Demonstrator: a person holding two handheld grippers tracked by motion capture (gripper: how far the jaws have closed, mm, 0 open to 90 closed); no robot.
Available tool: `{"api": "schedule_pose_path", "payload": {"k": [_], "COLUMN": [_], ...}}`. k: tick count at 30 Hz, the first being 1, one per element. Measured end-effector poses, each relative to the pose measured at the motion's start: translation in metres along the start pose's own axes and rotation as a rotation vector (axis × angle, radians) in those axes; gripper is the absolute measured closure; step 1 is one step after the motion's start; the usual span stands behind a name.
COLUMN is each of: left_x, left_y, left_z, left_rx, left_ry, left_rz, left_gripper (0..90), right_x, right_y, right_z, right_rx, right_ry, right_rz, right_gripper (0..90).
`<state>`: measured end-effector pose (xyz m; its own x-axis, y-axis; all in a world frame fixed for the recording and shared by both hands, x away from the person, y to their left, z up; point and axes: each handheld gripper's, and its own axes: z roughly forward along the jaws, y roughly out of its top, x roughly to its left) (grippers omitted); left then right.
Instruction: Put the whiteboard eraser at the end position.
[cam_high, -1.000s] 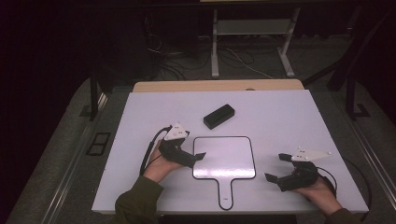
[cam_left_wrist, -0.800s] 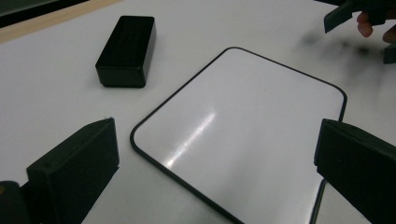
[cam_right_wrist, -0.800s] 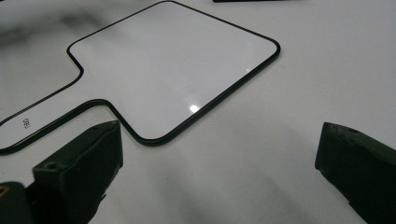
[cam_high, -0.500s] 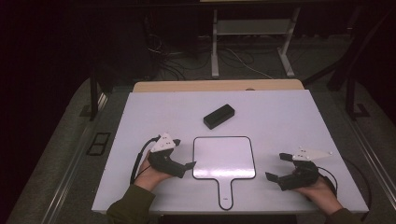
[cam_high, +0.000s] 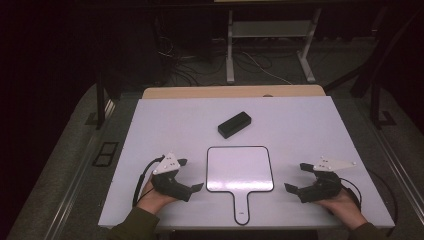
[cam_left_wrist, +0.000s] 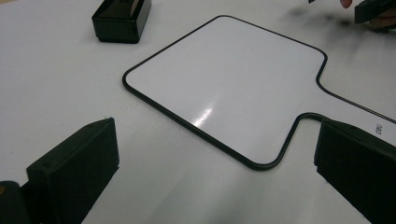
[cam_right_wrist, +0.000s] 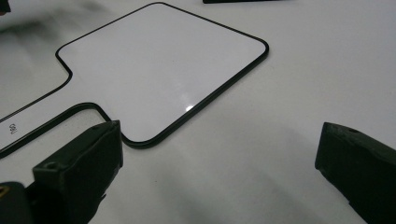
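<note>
Board: white paddle-shaped board (cam_high: 240, 169) w/ thin black edge, lying flat on white table (cam_high: 165, 120), near the person's side, handle (cam_high: 241, 207) pointing toward the near edge.
Writing: small dark print sitting on the handle, showing in left gripper view (cam_left_wrist: 379, 129) and right gripper view (cam_right_wrist: 12, 127); too small to read. No brand legible anywhere.
Left gripper (cam_high: 189, 175): resting on table just left of board, jaws standing wide apart, holding nothing; not touching board. In its own view the board's corner by the handle is lying between the jaws, farther out.
Right gripper (cam_high: 299, 177): sitting on table right of board, a bit farther off than the left one, jaws spread wide, nothing between them.
Black block (cam_high: 234, 124): lying on table beyond board's far edge, apart from it, turned at an angle; also showing top left in left gripper view (cam_left_wrist: 121, 18). No label readable.
Hands: left hand (cam_high: 152, 197) and right hand (cam_high: 342, 202) gripping the tools from the near edge.
</note>
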<state>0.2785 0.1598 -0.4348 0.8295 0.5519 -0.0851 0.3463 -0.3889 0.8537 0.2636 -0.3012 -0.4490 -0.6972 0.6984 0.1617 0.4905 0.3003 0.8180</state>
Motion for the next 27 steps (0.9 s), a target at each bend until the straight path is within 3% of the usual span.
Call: {"api": "schedule_pose_path", "payload": {"k": [10, 27], "left_x": [-0.0014, -0.002], "left_y": [-0.007, -0.0063], "left_z": [-0.0014, -0.0004], "left_rx": [0.033, 0.032], "left_ry": [0.017, 0.003], "left_rz": [0.01, 0.003], "left_gripper": [0.0, 0.0], "right_x": [-0.0002, -0.0002], "right_y": [-0.0005, -0.0007], "right_z": [-0.0002, -0.0005], "right_rx": [0.003, 0.004], "right_ry": [-0.005, -0.008], "right_rz": [0.003, 0.0], "right_gripper": [0.0, 0.0]}}
